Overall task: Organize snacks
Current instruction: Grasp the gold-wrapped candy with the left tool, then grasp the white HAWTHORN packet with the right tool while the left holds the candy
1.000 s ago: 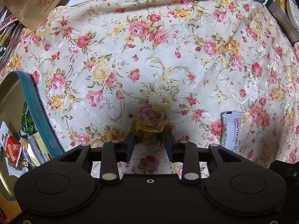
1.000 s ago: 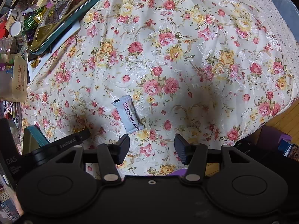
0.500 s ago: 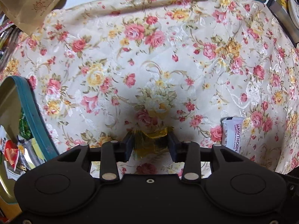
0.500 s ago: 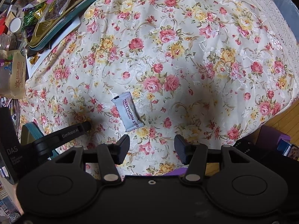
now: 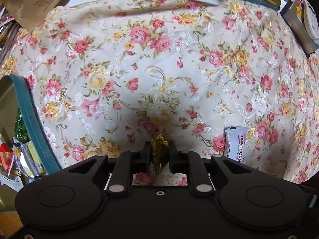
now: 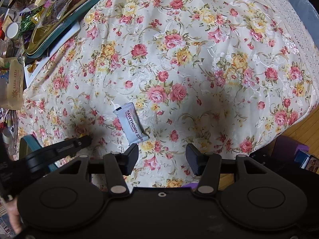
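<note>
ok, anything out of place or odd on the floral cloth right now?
One stray: a white Hawthorn Strip packet lies loose and askew on the floral tablecloth, outside the teal-rimmed trays. The left gripper pinches a crumpled gold foil candy.

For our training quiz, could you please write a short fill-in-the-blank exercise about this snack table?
1. The left gripper is shut on a crinkled ___ foil candy.
2. The right gripper holds ___.
3. The white packet lying on the floral tablecloth reads "___ STRIP".

Missing words: gold; nothing; HAWTHORN
</note>
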The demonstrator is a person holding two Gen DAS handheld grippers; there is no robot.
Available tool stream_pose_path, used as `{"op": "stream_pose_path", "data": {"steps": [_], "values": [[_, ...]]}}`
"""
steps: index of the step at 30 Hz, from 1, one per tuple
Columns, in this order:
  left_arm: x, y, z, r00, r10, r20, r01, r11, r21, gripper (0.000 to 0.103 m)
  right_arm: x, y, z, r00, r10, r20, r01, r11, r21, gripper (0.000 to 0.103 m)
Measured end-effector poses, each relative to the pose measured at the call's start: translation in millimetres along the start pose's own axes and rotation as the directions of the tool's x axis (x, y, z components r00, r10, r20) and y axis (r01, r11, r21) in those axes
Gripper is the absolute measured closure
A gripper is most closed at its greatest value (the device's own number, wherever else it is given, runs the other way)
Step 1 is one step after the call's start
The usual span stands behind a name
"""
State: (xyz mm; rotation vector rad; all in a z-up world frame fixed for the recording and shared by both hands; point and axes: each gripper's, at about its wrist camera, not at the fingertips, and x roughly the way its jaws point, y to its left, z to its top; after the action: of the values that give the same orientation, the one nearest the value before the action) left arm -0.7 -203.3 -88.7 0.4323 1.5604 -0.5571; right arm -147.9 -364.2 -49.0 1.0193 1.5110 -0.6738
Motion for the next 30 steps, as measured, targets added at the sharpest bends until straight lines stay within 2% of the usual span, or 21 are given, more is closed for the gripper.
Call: {"op": "stream_pose_path", "data": {"steps": [7, 13, 21, 30], "values": [[-23.1, 8.7, -3.1, 1.0, 0.016, 0.013, -0.015, 1.0, -0.016, 0.081, 16.9, 28.5, -10.2, 0.999, -0.018, 0.046, 0.022, 0.995, -0.099, 0.047], [-34.7, 20.2, -13.3, 1.0, 0.015, 0.026, -0.015, 1.0, -0.012, 0.081, 33.5, 52.3, -18.4, 0.992, -0.081, 0.092, 0.096, 0.98, -0.177, 0.047], [-46.9, 34.4, -22.8, 0.999, 0.018, 0.04, -0.017, 1.0, -0.005, 0.081, 57.0, 62.7, -16.2, 0.99, -0.121, 0.067, 0.13, 0.978, -0.16, 0.047], [-53.9, 42.5, -26.8, 0.999, 0.015, 0.048, -0.015, 1.0, -0.001, 0.081, 83.8, 73.9, -15.2, 0.981, -0.183, 0.064, 0.192, 0.962, -0.194, 0.047]]}}
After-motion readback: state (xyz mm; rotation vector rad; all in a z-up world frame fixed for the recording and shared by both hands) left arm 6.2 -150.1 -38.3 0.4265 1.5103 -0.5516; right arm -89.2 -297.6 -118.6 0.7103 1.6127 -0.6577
